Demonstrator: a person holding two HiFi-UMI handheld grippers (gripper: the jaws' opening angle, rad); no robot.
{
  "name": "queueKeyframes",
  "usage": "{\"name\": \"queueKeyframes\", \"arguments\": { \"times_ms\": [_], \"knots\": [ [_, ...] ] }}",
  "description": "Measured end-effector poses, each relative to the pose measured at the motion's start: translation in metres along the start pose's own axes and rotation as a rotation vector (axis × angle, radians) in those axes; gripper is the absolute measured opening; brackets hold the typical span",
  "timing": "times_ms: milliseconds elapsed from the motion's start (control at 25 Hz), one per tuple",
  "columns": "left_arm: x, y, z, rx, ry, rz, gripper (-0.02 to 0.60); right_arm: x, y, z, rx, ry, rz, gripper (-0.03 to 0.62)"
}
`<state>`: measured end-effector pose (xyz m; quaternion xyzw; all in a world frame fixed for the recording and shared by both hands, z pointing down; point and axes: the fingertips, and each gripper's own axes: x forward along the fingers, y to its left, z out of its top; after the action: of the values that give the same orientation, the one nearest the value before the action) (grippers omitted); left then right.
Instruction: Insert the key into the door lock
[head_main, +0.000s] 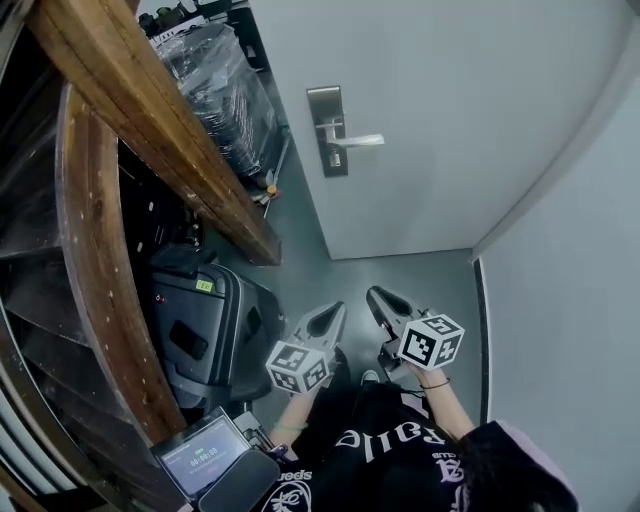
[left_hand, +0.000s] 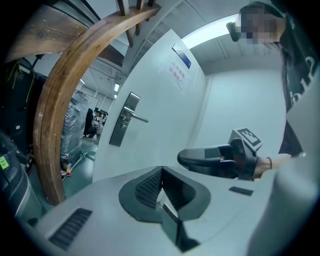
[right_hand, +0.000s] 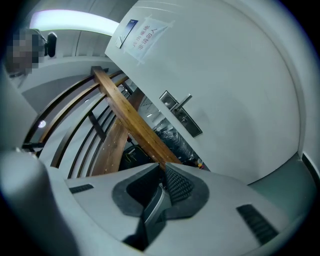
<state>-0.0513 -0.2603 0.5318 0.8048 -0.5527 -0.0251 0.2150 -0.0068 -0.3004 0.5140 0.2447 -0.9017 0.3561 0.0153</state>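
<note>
A white door stands shut ahead of me, with a steel lock plate and a lever handle at its left side. My left gripper and right gripper are held side by side low in front of the person, well short of the door. Both point toward it with their jaws closed together. The left gripper view shows the lock plate far off beyond the left gripper. The right gripper also faces the lock plate. No key shows in any view.
A curved wooden stair rail runs along the left. Below it stand a black suitcase and a film-wrapped stack. A small screen device sits at the lower left. A grey wall closes the right side.
</note>
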Motion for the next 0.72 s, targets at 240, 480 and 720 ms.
{"name": "queueKeyframes", "arguments": {
  "times_ms": [240,480,720],
  "knots": [
    [-0.033,-0.041,-0.025,0.016,0.021,0.021,0.005,-0.040,0.015,-0.033,-0.046,0.038,0.006,0.035],
    [-0.062,-0.049,-0.029,0.033,0.024,0.051,0.005,-0.050,0.033,-0.056,-0.025,0.053,0.034,0.035],
    [-0.087,-0.049,-0.029,0.049,0.022,0.033,0.005,-0.051,0.055,-0.072,-0.022,0.046,0.040,0.035]
  ]
}}
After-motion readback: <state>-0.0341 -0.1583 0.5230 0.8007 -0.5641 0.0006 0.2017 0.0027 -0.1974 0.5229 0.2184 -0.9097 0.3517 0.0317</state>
